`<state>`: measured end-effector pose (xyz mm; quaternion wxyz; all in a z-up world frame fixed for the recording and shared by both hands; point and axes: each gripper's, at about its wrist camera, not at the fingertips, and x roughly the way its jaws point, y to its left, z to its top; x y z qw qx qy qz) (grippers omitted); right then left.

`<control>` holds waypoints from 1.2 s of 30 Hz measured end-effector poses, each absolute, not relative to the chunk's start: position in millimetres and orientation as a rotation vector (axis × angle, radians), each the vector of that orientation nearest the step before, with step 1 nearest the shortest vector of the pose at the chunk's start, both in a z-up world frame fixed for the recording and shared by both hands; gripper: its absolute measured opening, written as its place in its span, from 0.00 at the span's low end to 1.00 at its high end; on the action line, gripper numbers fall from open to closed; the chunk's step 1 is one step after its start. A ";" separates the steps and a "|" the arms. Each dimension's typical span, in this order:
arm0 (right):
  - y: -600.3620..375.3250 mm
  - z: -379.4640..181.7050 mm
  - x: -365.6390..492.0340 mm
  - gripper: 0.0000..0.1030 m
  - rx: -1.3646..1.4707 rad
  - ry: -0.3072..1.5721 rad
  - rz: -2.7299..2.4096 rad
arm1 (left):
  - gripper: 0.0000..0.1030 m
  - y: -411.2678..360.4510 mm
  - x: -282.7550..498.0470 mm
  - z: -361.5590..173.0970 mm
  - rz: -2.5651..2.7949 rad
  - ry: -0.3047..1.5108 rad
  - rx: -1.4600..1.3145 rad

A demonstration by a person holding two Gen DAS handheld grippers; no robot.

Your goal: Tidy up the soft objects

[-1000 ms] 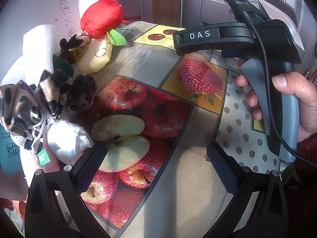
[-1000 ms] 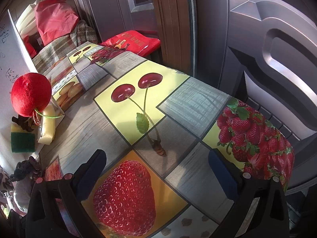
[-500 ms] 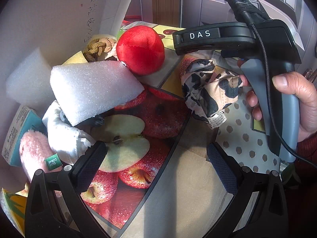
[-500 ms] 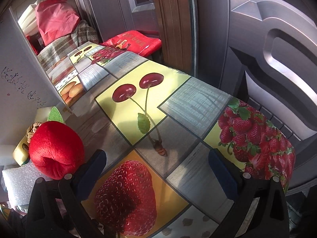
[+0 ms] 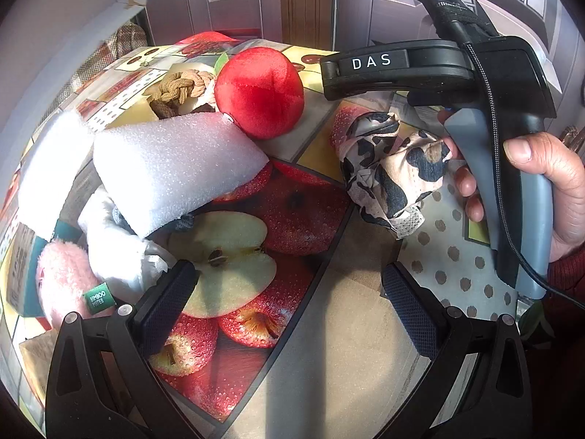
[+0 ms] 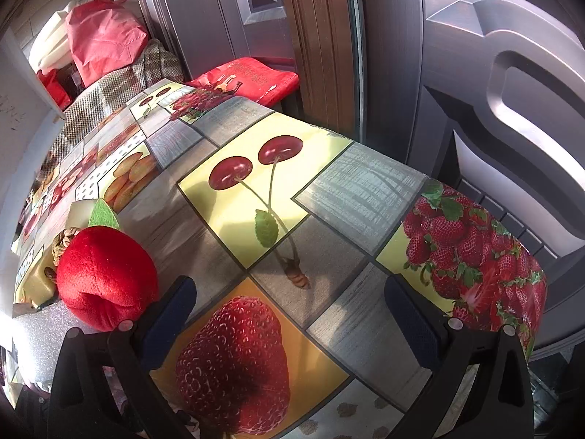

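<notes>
- We judge sorting has yet to start: our left gripper (image 5: 289, 289) and right gripper (image 6: 290, 314) both gape wide, holding nothing.
- The soft pile hugs the surface's (image 5: 329, 358) left edge: red plush apple (image 5: 259, 89), white foam block (image 5: 175, 168), leopard-print cloth bundle (image 5: 391, 172).
- Next, we would close on one piece.

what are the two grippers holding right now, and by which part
Nothing. The left gripper is open over the tablecloth, and the right gripper is open too. The leopard-print cloth lies loose beside the right handle.

red plush apple (image 5: 259, 91) | white foam wedge (image 5: 175, 168) leaning below it | leopard cloth (image 5: 393, 173) crumpled, right
</notes>
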<state>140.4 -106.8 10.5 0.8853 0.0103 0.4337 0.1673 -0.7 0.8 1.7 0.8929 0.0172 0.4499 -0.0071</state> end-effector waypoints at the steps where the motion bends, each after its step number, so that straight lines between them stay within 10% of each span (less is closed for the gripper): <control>1: -106.8 10.6 140.4 1.00 0.021 0.902 0.348 | 0.99 0.9 -0.7 1.9 -0.015 0.933 0.036; 36: -106.5 9.8 141.0 1.00 0.016 0.904 0.353 | 0.99 0.8 -0.7 1.8 -0.015 0.933 0.036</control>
